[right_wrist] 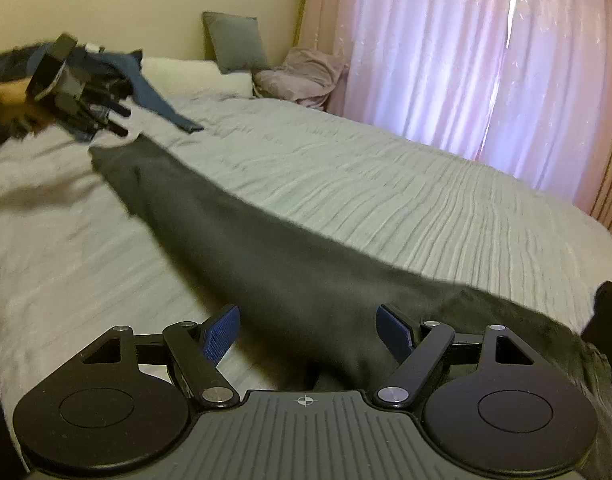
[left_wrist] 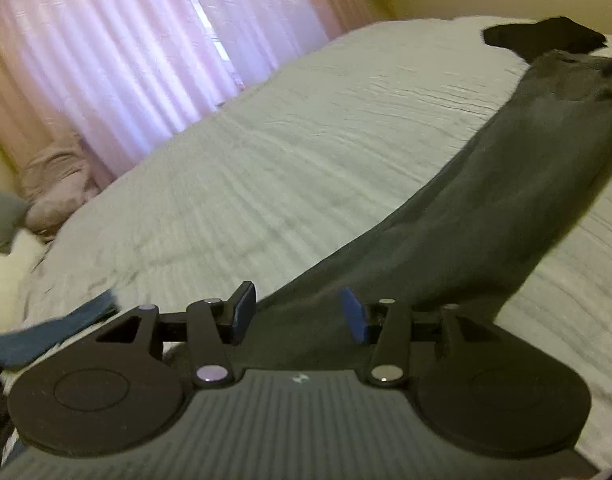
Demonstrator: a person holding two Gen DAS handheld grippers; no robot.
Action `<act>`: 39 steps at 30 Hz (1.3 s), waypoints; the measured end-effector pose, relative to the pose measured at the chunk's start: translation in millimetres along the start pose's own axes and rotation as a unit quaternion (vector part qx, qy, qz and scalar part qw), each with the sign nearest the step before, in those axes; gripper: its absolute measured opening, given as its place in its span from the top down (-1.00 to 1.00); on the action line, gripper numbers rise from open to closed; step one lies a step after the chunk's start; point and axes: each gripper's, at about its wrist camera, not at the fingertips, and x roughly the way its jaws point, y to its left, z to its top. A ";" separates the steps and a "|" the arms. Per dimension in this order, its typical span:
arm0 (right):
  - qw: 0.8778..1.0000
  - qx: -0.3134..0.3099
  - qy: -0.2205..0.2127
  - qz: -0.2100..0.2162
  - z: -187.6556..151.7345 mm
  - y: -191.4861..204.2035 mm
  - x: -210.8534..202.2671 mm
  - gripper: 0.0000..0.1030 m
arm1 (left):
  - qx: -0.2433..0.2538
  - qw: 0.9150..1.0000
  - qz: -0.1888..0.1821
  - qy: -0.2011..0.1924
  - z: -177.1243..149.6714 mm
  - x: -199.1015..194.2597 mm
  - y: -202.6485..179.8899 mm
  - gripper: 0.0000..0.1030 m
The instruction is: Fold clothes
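A long dark grey garment (left_wrist: 486,200) lies stretched in a narrow strip across the pale bed cover (left_wrist: 285,152). My left gripper (left_wrist: 297,314) is open at one end of it, the cloth lying between and under the blue pads (left_wrist: 243,312). My right gripper (right_wrist: 308,334) is open at the other end of the same garment (right_wrist: 265,248), the cloth between its jaws. The left gripper also shows in the right wrist view (right_wrist: 105,120), far left, just above the garment's end.
A blue garment (right_wrist: 153,96) lies near the pillows (right_wrist: 193,74). A grey cushion (right_wrist: 235,42) and a bundle of pinkish cloth (right_wrist: 301,76) sit at the head of the bed. Pink curtains (right_wrist: 466,48) hang along the far side.
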 end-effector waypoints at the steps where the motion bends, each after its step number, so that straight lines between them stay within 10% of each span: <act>1: 1.000 0.004 0.005 0.008 9.7 -6.6 6.8 -0.52 | 0.006 1.000 -0.002 0.007 6.8 11.6 -0.5 0.10; 17: 0.983 -0.034 0.146 0.104 71.0 -97.6 160.8 -0.52 | 0.060 0.984 -0.100 0.133 8.6 144.2 11.6 -0.11; 24: 0.973 -0.025 0.183 0.142 57.8 -117.2 184.2 -0.51 | 0.076 0.979 -0.122 0.143 12.3 144.9 7.7 0.46; 26: 0.973 -0.027 0.180 0.140 59.6 -116.1 179.3 -0.21 | 0.100 0.977 -0.114 0.147 11.6 144.0 -3.1 0.88; 30: 0.975 -0.030 0.173 0.136 63.1 -114.0 169.4 0.94 | 0.133 0.979 -0.085 0.125 16.3 129.7 -9.8 0.99; 35: 0.983 -0.023 0.148 0.106 71.9 -120.6 164.1 1.00 | 0.058 0.995 -0.050 0.056 30.2 115.6 23.1 0.96; 39: 0.988 -0.010 0.128 0.084 75.5 -125.6 169.2 1.00 | 0.084 0.990 -0.045 0.108 17.9 152.8 0.0 0.96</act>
